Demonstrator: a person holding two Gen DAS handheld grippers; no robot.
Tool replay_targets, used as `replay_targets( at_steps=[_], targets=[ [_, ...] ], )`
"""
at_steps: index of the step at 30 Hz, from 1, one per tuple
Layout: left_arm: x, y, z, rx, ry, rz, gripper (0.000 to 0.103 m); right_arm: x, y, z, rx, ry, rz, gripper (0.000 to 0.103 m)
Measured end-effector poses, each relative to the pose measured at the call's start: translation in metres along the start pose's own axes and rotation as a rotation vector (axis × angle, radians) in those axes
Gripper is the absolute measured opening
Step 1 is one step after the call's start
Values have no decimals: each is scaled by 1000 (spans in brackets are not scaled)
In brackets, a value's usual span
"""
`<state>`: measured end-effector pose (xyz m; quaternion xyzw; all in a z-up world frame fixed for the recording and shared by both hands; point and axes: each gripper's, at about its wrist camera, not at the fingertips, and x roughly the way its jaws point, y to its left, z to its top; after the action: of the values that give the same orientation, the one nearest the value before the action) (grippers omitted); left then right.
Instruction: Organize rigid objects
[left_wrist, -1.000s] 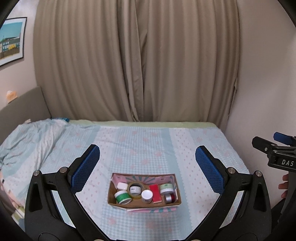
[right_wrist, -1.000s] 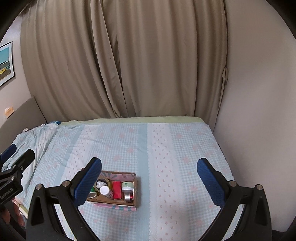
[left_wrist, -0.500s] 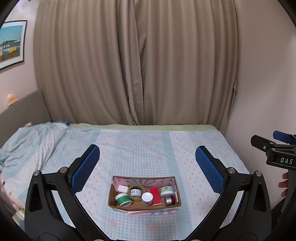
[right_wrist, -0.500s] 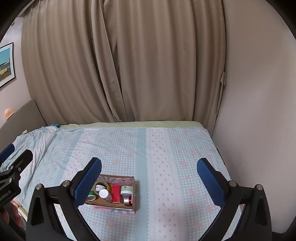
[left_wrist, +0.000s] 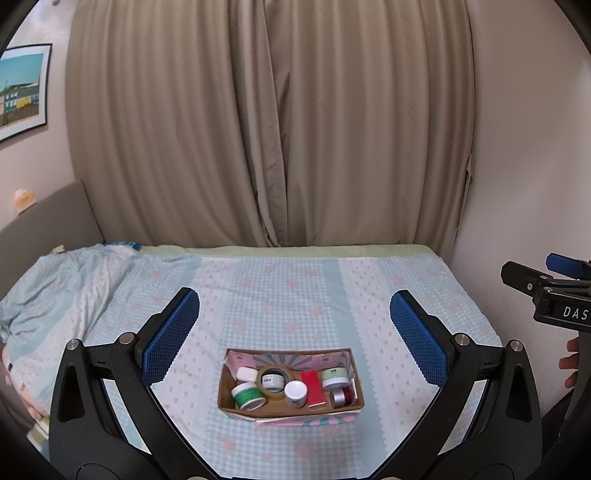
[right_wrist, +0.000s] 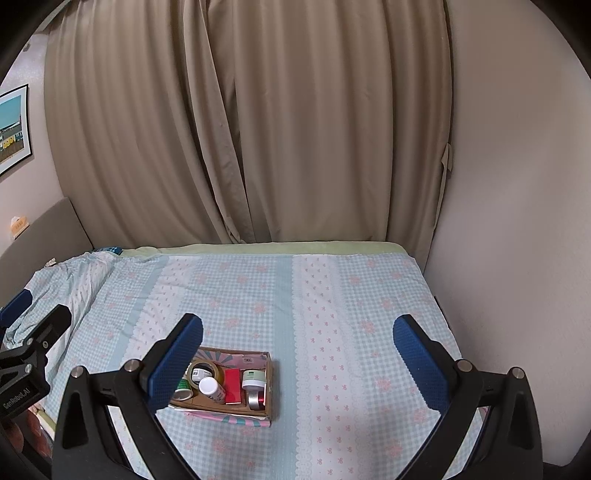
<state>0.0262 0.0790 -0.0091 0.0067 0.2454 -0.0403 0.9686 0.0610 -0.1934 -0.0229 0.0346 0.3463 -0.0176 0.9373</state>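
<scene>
Cardboard box (left_wrist: 225, 391) of small rigid items, resting on the bed (left_wrist: 295, 288) toward its near edge, on a blue-and-white gingham cover with pink flowers. Largest first: beige curtains (left_wrist: 273, 129) across the whole back wall; bed below them, rumpled bedding (left_wrist: 62, 280) bunched at the left; grey headboard (left_wrist: 44, 218) along the left wall; framed picture (left_wrist: 22, 88) of coloured houses above it.

Left gripper (left_wrist: 294, 328) spread wide, blue pads far apart, nothing between them, held above the box and framing it. Right gripper (right_wrist: 297, 352) likewise spread wide and empty, box low and left in its view, partly behind the left finger. Seen from the left wrist, right gripper's body at the right edge marked "DAS" (left_wrist: 574, 314), cut off there; fingertips of a hand (left_wrist: 570, 360) just below. Seen from the right wrist, left gripper's body at the left edge marked "GenRobot.AI" (right_wrist: 16, 398).

Inside the box, left to right: white soap-like piece (left_wrist: 246, 374), green-labelled jar (left_wrist: 248, 395), roll of brown tape (left_wrist: 272, 381) with a barcode sticker in its core, white-capped bottle (left_wrist: 295, 392), flat red packet (left_wrist: 312, 387), pale green-labelled jar (left_wrist: 334, 377), small silver-and-red tin (left_wrist: 340, 397). Label text too small to read.
</scene>
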Motion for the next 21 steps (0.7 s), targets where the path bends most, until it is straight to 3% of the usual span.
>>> replay_targets(
  at_steps=[21],
  targets=[
    [0, 7, -3, 11, 0, -15, 103, 0, -2, 4, 4, 4, 6, 103]
  ],
)
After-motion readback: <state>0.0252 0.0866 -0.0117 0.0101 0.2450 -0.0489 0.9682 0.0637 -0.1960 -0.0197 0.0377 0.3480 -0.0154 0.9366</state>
